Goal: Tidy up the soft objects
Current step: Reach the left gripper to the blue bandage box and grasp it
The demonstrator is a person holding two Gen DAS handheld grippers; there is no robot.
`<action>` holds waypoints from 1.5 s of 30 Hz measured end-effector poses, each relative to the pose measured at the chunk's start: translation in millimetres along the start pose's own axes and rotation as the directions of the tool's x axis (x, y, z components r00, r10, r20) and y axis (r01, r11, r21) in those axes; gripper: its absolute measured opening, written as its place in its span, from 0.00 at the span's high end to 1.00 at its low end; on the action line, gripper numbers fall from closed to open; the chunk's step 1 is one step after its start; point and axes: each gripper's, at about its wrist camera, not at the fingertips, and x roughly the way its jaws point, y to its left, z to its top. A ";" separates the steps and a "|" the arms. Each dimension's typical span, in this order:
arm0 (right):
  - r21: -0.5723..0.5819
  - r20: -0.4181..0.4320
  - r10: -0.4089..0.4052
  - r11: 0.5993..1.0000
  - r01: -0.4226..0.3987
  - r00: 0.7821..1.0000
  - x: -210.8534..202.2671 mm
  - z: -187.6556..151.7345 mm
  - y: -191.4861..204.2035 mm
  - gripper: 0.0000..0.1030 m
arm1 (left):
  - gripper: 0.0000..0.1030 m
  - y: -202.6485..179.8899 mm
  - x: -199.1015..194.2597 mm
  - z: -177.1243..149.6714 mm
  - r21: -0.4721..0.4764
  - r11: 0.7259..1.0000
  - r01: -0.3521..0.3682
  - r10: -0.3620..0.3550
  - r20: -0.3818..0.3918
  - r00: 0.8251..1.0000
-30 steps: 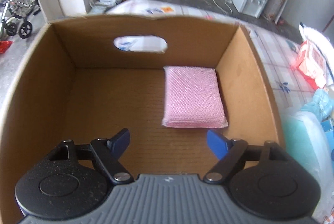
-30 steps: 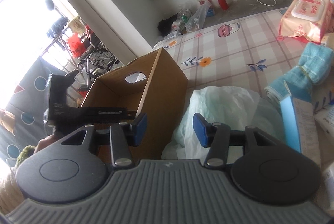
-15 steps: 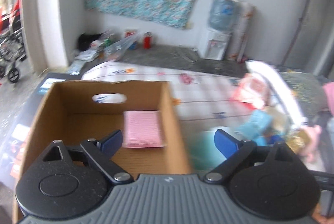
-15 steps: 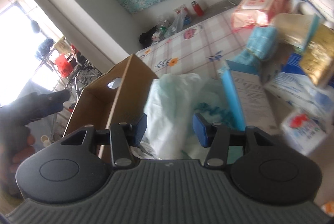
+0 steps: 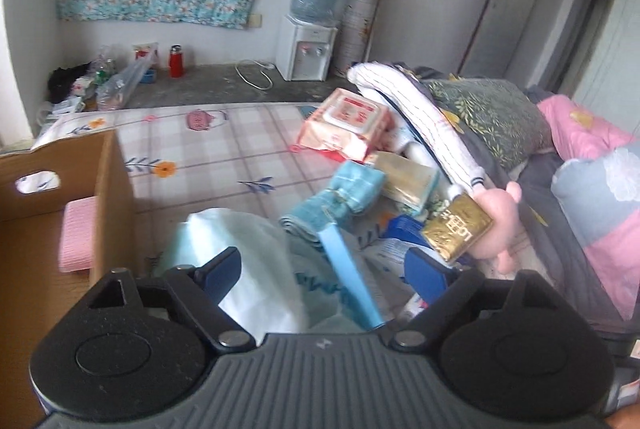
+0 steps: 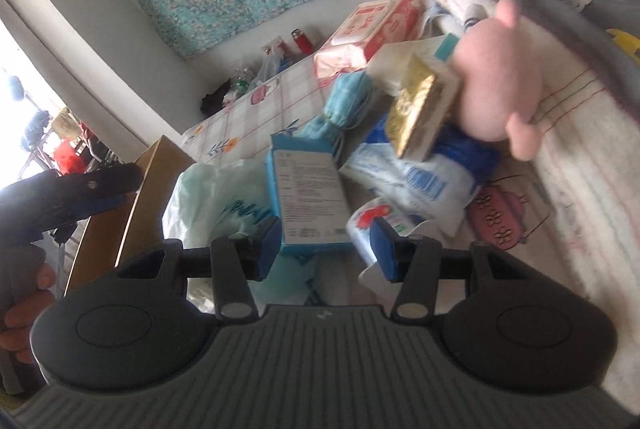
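**A:** Where do your two grippers stand?

**B:** Your left gripper [image 5: 322,269] hangs above the pile on the bed with its fingers wide apart; its jaws have just been closing a little, and nothing is pinched between them; a pale green plastic bag [image 5: 248,261] and a light blue box [image 5: 348,269] merely lie beneath. Your right gripper [image 6: 324,241] has its fingers partly apart and empty, poised over that same blue box [image 6: 308,189].

**A:** And the soft things?

**B:** One pink sponge [image 5: 78,235] lies inside the cardboard box [image 5: 114,197] at your left, against its right wall; the rolled teal towel [image 5: 340,197] rests on the checked sheet [image 5: 224,157], just beyond the blue box; a pink plush toy [image 6: 500,85] lies beside a gold packet [image 6: 416,113].

**A:** Can you read any labels?

**B:** The print is too blurred to read; the gold packet bears large characters you cannot make out, and the wet-wipe pack [image 5: 346,123] shows a red-and-white label; the blue box's back carries fine text.
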 end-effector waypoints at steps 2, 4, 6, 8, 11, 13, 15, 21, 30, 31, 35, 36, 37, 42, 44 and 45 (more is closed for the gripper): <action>-0.017 0.009 -0.006 1.000 0.006 1.000 -2.6 9.7 -3.1 0.53 | 0.20 -10.3 9.5 5.6 0.018 1.000 0.009 -0.009 -0.013 1.000; -0.045 0.038 -0.012 0.999 0.014 0.999 -10.6 25.0 -2.1 0.53 | 0.26 -15.4 19.1 13.1 0.019 1.000 0.017 -0.017 -0.022 1.000; -0.074 0.071 -0.011 0.997 0.017 0.997 -16.6 43.0 -0.9 0.53 | 0.30 -18.1 28.5 19.9 0.011 1.000 0.026 -0.025 -0.034 0.999; -0.087 0.077 -0.004 0.996 0.010 0.997 -16.8 60.0 -0.3 0.53 | 0.36 -19.1 40.7 22.9 -0.006 1.000 0.030 -0.031 -0.065 0.997; -0.087 0.042 0.022 0.996 -0.018 0.999 -4.1 67.2 0.5 0.53 | 0.53 -14.3 62.8 20.5 -0.057 0.997 0.042 -0.049 -0.139 0.989; -0.107 -0.003 0.040 0.994 -0.040 0.999 12.1 57.5 7.6 0.53 | 0.66 -7.4 77.5 17.4 -0.102 0.994 0.039 -0.058 -0.190 0.980; -0.122 -0.054 0.049 0.991 -0.055 0.997 29.6 45.2 14.9 0.53 | 0.70 0.0 85.2 14.5 -0.126 0.992 0.022 -0.049 -0.215 0.975; -0.231 -0.143 0.017 0.972 -0.050 0.990 82.4 21.2 50.0 0.53 | 0.77 14.3 83.3 13.3 -0.169 0.986 0.007 -0.042 -0.205 0.978; -0.358 -0.175 -0.110 0.933 0.041 0.979 133.0 16.2 71.0 0.53 | 0.82 26.9 68.2 9.6 -0.218 0.976 0.014 -0.051 -0.168 0.984; -0.362 -0.176 -0.117 0.931 0.046 0.977 134.5 16.6 70.9 0.53 | 0.82 27.9 65.5 9.1 -0.222 0.975 0.015 -0.052 -0.162 0.985; -0.358 -0.168 -0.125 0.932 0.057 0.978 131.6 18.3 70.2 0.62 | 0.82 32.0 53.1 7.9 -0.237 0.971 0.022 -0.054 -0.131 0.990; -0.356 -0.155 -0.126 0.932 0.064 0.980 128.6 19.1 70.8 0.65 | 0.82 32.8 49.9 7.7 -0.240 0.970 0.024 -0.054 -0.122 0.991; -0.355 -0.137 -0.131 0.932 0.075 0.982 124.5 20.9 71.2 0.70 | 0.82 33.6 46.2 7.6 -0.244 0.969 0.026 -0.055 -0.112 0.992; -0.292 -0.080 -0.130 0.951 0.102 0.988 100.2 32.8 53.6 0.81 | 0.82 33.8 33.0 5.3 -0.253 0.967 0.036 -0.056 -0.072 0.996; -0.244 -0.077 -0.107 0.966 0.086 0.991 92.7 37.5 41.0 0.82 | 0.82 33.2 31.7 3.4 -0.256 0.966 0.041 -0.059 -0.065 0.996; -0.214 -0.081 -0.087 0.974 0.068 0.993 89.3 39.8 34.4 0.82 | 0.82 33.4 31.4 2.4 -0.259 0.965 0.046 -0.065 -0.063 0.996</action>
